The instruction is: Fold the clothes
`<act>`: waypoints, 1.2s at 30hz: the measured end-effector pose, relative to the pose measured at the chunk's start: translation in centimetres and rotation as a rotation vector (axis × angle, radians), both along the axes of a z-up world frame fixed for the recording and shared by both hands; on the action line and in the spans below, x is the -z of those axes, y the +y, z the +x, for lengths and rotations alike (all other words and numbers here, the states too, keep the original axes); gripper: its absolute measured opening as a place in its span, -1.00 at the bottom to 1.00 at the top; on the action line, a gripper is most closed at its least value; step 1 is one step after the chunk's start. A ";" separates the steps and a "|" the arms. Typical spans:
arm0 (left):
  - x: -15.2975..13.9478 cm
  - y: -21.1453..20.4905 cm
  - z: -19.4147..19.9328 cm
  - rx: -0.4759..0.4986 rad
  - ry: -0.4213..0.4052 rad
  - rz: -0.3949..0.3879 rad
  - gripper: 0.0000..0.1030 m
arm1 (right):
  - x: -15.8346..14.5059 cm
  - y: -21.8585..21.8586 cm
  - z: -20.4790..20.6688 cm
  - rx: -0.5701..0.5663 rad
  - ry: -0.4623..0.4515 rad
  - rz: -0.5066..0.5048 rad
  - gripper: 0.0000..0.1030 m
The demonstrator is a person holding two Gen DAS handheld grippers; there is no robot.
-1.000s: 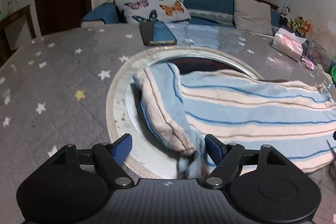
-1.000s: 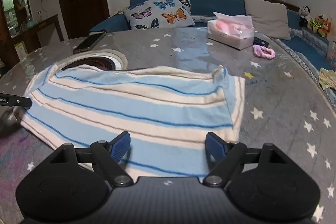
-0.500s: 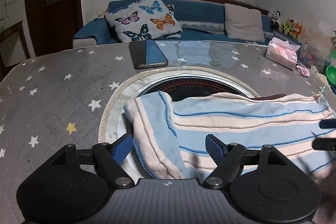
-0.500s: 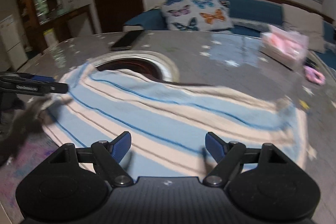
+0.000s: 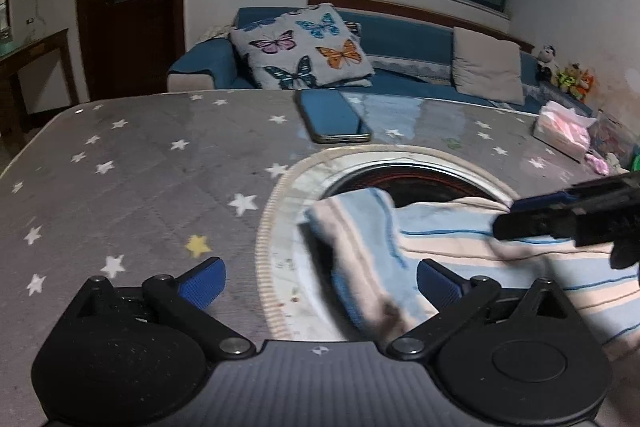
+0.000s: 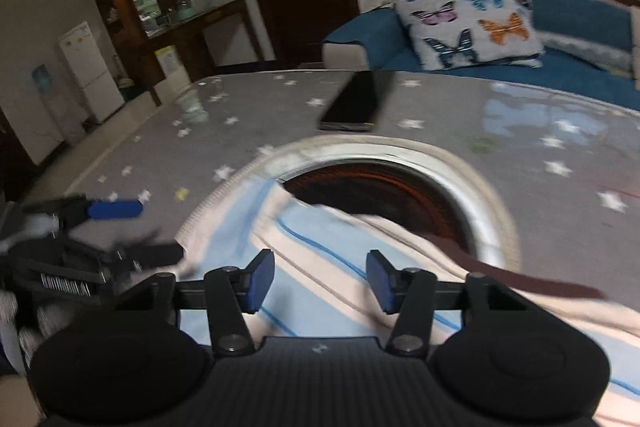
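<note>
Both wrist views low over table [image 5: 120,163], facing sofa [image 5: 400,39], sharing phone [image 5: 334,117]

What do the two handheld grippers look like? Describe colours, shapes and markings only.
Both the left gripper and right gripper share one design: matte black ribbed body, a small white emblem at its centre, two round black discs, black linkage arms with silver pivot pins, and ridged blue pads on the fingers. No cables or sleeves show.
</note>
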State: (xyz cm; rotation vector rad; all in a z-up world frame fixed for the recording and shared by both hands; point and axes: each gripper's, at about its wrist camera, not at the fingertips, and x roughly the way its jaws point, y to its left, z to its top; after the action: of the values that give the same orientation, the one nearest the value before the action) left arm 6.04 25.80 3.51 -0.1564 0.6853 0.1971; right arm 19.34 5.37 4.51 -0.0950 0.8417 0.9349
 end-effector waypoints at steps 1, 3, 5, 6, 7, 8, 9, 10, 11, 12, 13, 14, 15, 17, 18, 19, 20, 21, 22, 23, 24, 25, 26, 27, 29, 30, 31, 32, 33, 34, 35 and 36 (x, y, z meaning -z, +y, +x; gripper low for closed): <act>0.1 0.3 -0.1 -0.009 0.001 -0.006 1.00 | 0.1 1.0 0.2 -0.004 0.010 0.010 -0.09; 0.2 1.0 -0.5 -0.027 0.001 -0.020 1.00 | 0.4 2.6 0.7 -0.007 0.029 0.019 -0.21; 0.3 1.5 -0.7 -0.039 0.000 -0.026 1.00 | 0.8 4.2 1.1 -0.008 0.047 0.026 -0.22; 0.2 1.6 -0.8 -0.043 -0.001 -0.029 1.00 | 1.0 5.0 1.2 -0.007 0.057 0.028 -0.22; 0.2 1.8 -0.9 -0.046 -0.003 -0.031 1.00 | 1.3 5.7 1.4 -0.004 0.066 0.028 -0.22; 0.2 1.8 -1.0 -0.048 -0.004 -0.032 1.00 | 1.6 6.2 1.6 0.005 0.074 0.024 -0.27; 0.2 1.9 -1.1 -0.049 -0.004 -0.034 1.00 | 1.9 6.7 1.9 0.017 0.081 0.019 -0.28; 0.2 1.9 -1.1 -0.049 -0.005 -0.034 1.00 | 2.2 7.2 2.1 0.029 0.088 0.013 -0.31; 0.2 1.9 -1.1 -0.049 -0.005 -0.034 1.00 | 2.6 7.5 2.3 0.037 0.106 0.015 -0.40; 0.2 2.0 -1.0 -0.049 -0.003 -0.033 1.00 | 3.0 7.7 2.6 0.045 0.127 0.019 -0.44; 0.3 2.0 -0.9 -0.050 0.001 -0.033 1.00 | 3.3 7.9 2.8 0.053 0.144 0.023 -0.55; 0.3 2.0 -0.9 -0.051 0.004 -0.033 1.00 | 3.6 8.0 3.0 0.062 0.159 0.027 -0.73; 0.4 2.0 -0.8 -0.051 0.007 -0.033 1.00 | 3.9 8.0 3.1 0.069 0.166 0.030 -0.81; 0.5 2.0 -0.6 -0.056 0.016 -0.032 1.00 | 4.1 7.7 3.2 0.085 0.166 0.039 -0.96; 0.6 2.0 -0.5 -0.060 0.019 -0.032 1.00 | 3.9 7.4 3.2 0.093 0.164 0.053 -0.97; 0.7 2.0 -0.5 -0.061 0.020 -0.034 1.00 | 3.7 7.0 3.2 0.101 0.162 0.070 -0.98; 0.7 1.9 -0.3 -0.060 0.020 -0.034 1.00 | 3.4 6.6 3.2 0.108 0.160 0.087 -0.98; 0.7 1.8 -0.3 -0.061 0.019 -0.031 1.00 | 3.0 6.0 3.2 0.116 0.155 0.106 -0.98; 0.7 1.7 -0.2 -0.062 0.019 -0.026 1.00 | 2.5 5.5 3.1 0.124 0.148 0.125 -0.98; 0.6 1.6 0.0 -0.063 0.016 -0.022 1.00 | 2.1 5.0 3.1 0.129 0.142 0.139 -0.98; 0.6 1.5 0.2 -0.064 0.013 -0.018 1.00 | 1.4 4.1 3.0 0.135 0.135 0.161 -0.98; 0.5 1.3 0.4 -0.065 0.010 -0.015 1.00 | 0.8 3.3 2.8 0.138 0.130 0.182 -0.99; 0.4 1.2 0.7 -0.071 0.006 -0.011 1.00 | 0.2 2.6 2.6 0.141 0.122 0.198 -0.99; 0.3 1.1 1.0 -0.080 0.002 -0.007 1.00 | -0.3 2.0 2.4 0.145 0.114 0.209 -0.99; 0.2 0.9 1.8 -0.074 -0.001 -0.015 1.00 | -1.1 0.8 2.0 0.155 0.102 0.234 -0.99; 0.2 0.6 2.2 -0.063 0.002 -0.022 1.00 | -1.6 0.1 1.9 0.163 0.100 0.250 -0.99; 0.2 0.2 2.7 -0.043 0.007 -0.026 1.00 | -2.0 -0.6 1.7 0.171 0.097 0.266 -0.99; 0.3 -0.3 3.2 -0.019 0.013 -0.027 1.00 | -2.3 -1.3 1.5 0.179 0.095 0.284 -0.99; 0.4 -0.8 3.6 0.001 0.023 -0.024 1.00 | -2.6 -1.9 1.2 0.186 0.093 0.300 -0.99; 0.5 -1.3 3.9 0.018 0.030 -0.021 1.00 | -2.9 -2.5 1.0 0.193 0.090 0.316 -0.99; 0.5 -1.9 4.1 0.042 0.031 -0.020 1.00 | -3.2 -3.2 0.7 0.201 0.087 0.332 -0.99; 0.6 -2.4 4.3 0.073 0.031 -0.021 1.00 | -3.4 -3.8 0.5 0.208 0.084 0.348 -0.99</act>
State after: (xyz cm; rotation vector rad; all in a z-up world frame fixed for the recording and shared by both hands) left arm 10.33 23.39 2.90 -0.1481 0.7233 0.1228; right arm 19.82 1.58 7.95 0.3287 0.7391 0.8797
